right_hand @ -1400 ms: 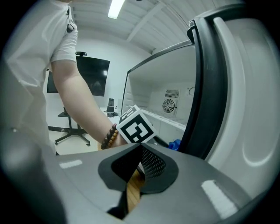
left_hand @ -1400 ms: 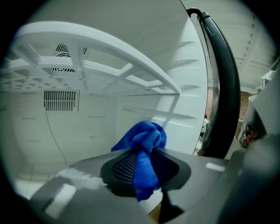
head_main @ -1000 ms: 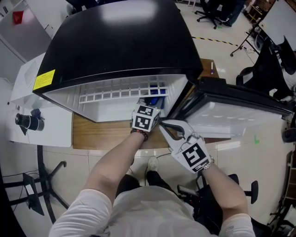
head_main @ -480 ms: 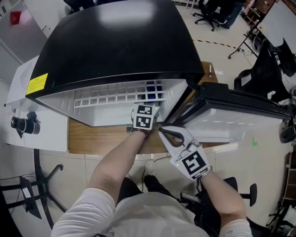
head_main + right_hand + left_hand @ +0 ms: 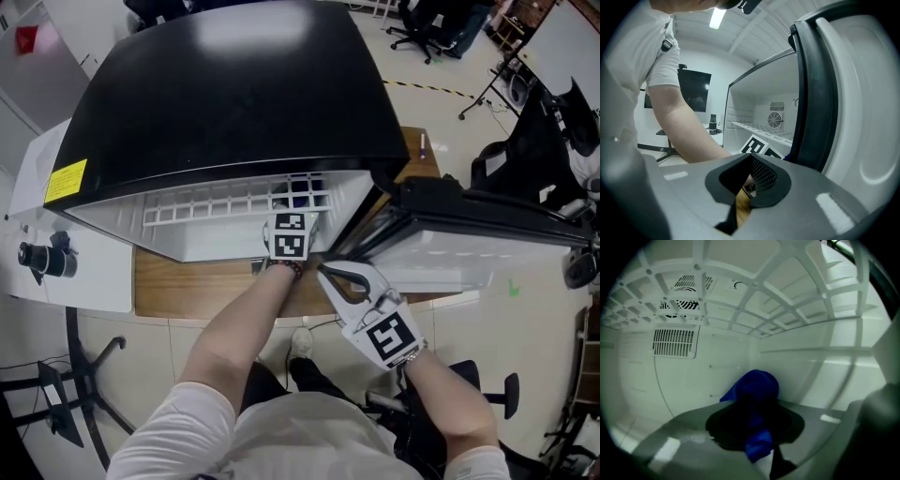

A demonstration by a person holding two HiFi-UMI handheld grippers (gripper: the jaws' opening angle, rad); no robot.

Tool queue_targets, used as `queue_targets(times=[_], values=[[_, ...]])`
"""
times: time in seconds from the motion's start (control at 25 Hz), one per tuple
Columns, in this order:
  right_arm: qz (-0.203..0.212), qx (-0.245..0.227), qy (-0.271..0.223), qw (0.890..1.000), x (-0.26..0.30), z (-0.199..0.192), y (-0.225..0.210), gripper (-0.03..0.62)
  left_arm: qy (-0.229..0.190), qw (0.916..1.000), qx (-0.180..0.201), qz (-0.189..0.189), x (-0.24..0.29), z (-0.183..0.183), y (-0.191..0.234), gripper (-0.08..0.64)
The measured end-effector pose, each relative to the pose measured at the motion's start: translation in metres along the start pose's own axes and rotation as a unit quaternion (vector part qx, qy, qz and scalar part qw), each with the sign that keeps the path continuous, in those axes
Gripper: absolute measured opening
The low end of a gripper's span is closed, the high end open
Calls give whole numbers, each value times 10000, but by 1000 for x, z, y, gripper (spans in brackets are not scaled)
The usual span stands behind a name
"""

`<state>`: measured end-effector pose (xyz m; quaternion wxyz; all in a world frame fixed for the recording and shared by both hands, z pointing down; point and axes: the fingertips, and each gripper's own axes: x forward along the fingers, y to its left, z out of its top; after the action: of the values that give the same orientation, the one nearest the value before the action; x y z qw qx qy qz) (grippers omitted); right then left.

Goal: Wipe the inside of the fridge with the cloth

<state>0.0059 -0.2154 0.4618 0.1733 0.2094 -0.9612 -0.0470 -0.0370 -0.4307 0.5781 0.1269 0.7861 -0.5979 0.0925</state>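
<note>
Left gripper [image 5: 757,430] clenches the blue cloth [image 5: 754,387] between its jaws inside the fridge [image 5: 234,84].

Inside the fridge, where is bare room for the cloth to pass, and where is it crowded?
Bare: back wall left of the cloth, below the vent grille. Crowded: wire shelf overhead; right gripper beside the door.
</note>
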Motion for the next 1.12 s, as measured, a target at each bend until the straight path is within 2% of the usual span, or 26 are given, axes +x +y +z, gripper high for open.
queue_targets(times=[0.48,0.92,1.12], values=[[-276,164,-149,9994,-2,3,-6,3,100,9999,32,-62,-47,-9,5,92],[-583,-526,567,9953,7,-12,2,21,158,9980,218,-568,-151,-7,-3,93],[-429,-499,815,9945,12,-19,16,82,110,9950,445,-887,-198,-1,-9,93]])
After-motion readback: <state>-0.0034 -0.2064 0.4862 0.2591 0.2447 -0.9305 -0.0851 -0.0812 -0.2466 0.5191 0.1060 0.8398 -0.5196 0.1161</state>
